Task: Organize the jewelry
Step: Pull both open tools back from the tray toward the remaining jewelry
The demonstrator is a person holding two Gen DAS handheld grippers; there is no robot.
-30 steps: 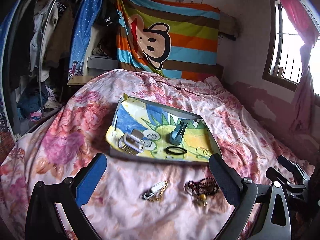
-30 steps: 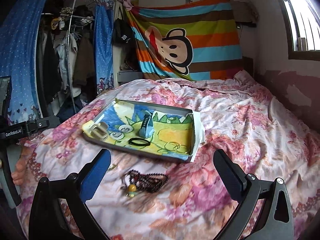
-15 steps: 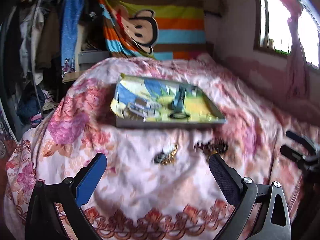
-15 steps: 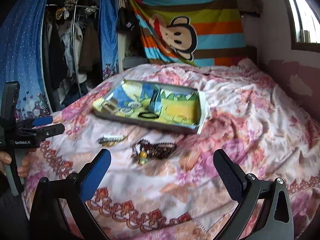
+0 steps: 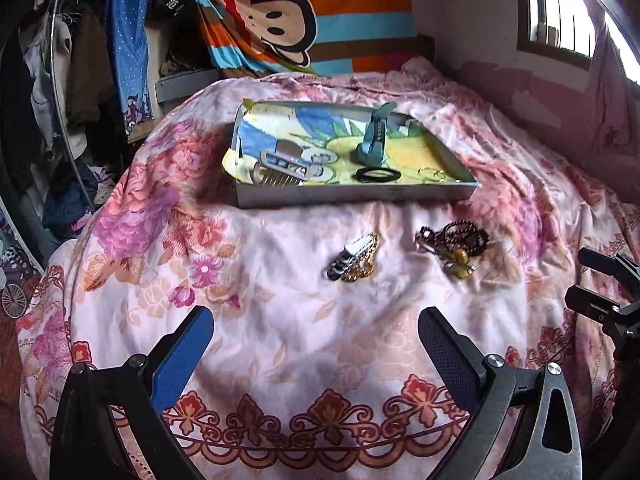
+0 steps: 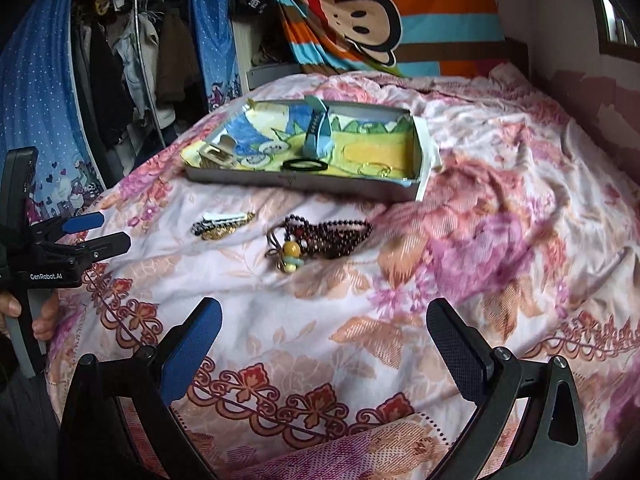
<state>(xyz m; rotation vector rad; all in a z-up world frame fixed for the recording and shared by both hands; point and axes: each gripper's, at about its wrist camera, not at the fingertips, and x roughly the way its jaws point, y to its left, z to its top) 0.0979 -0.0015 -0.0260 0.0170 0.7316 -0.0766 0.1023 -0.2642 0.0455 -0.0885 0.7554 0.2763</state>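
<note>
A grey tray [image 5: 352, 193] [image 6: 296, 181] lined with a cartoon cloth sits on the bed. In it lie a silver hair clip [image 5: 280, 168], a blue watch [image 5: 374, 140] [image 6: 318, 136], a black ring band [image 5: 378, 175] [image 6: 305, 165] and gold rings [image 5: 432, 174] [image 6: 374, 169]. In front of the tray on the quilt lie a black-white-gold bracelet pile [image 5: 354, 258] [image 6: 222, 225] and a dark bead necklace with a yellow bead [image 5: 456, 242] [image 6: 320, 236]. My left gripper [image 5: 316, 344] is open and empty, well short of the bracelet. My right gripper [image 6: 324, 336] is open and empty, short of the necklace.
A floral quilt [image 5: 280, 320] covers the bed. A clothes rack [image 5: 60, 80] and a blue curtain [image 6: 40, 100] stand at the left. A striped monkey blanket [image 5: 300, 20] hangs at the back. A window [image 5: 560, 8] is at the right.
Both grippers have pulled back from the tray toward the foot of the bed, so more quilt shows in front. Both stay open. The jewelry has not moved.
</note>
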